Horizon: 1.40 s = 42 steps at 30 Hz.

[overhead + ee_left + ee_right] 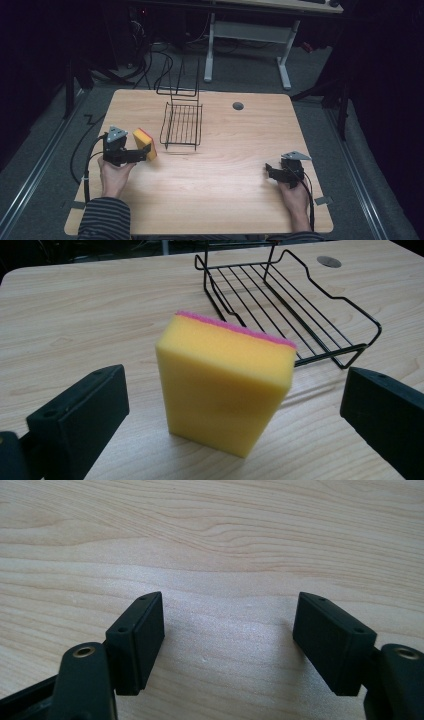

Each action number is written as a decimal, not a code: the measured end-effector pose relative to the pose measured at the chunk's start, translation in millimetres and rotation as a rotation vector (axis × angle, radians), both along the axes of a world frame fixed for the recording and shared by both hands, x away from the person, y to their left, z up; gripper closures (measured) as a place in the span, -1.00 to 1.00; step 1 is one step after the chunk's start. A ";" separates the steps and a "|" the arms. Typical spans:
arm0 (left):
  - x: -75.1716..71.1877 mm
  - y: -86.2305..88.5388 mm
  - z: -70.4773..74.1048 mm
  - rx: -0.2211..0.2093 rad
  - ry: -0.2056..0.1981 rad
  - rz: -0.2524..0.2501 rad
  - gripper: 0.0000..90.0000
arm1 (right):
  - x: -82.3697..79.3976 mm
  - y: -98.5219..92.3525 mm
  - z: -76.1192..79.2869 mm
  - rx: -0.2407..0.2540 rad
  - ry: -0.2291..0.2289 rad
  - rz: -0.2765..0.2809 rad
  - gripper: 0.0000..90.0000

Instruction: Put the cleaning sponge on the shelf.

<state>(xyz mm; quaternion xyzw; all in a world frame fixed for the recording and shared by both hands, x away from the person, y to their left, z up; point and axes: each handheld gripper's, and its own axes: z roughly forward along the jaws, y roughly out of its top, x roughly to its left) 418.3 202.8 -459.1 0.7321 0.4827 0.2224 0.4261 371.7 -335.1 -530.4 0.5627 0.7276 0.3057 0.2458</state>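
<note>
**Asker:** While the left gripper [235, 405] has its black jaws spread wide on either side of the sponge, what could go wrong?

**Describer:** Probably a tip-over. The yellow foam sponge block with a pink scouring layer [227, 385] stands upright on a narrow edge on the pale wooden table [240, 150]. Neither jaw touches it. If one jaw arrives first as they close, the block would likely topple or skid. Foam also gives, so a hard squeeze may buckle it.

**Asker:** Where is it, and how does it look?

**Describer:** It sits between the spread jaws at the table's left side, near the black wire rack with thin parallel bars [182, 125] but apart from it. The yellow face is smooth, with the pink layer showing as a thin strip along the far top edge. A careless lift could snag the rack's wires.

**Asker:** And the other tool?

**Describer:** The right gripper [230, 645] rests low over bare wood at the right, jaws apart, gripping nothing.
</note>
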 end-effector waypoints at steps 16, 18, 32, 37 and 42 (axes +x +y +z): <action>19.7 -5.9 -13.4 0.017 0.020 -0.015 -1.00 | -0.1 -0.2 0.1 0.002 0.002 -0.002 -0.36; 21.3 -6.4 -15.4 0.024 0.023 -0.016 -1.00 | -0.1 -0.2 0.1 0.003 0.002 -0.001 -0.36; 32.9 -9.6 -34.1 0.009 0.067 -0.008 -1.00 | -0.1 -0.6 0.1 0.008 0.002 0.000 -0.36; 35.6 -11.6 -38.1 0.025 0.062 0.003 -0.96 | -0.2 -0.8 0.1 0.009 0.002 0.001 -0.36; 37.2 -13.6 -41.8 0.035 0.070 0.002 -0.91 | -0.1 -1.2 0.2 0.008 0.003 0.002 -0.36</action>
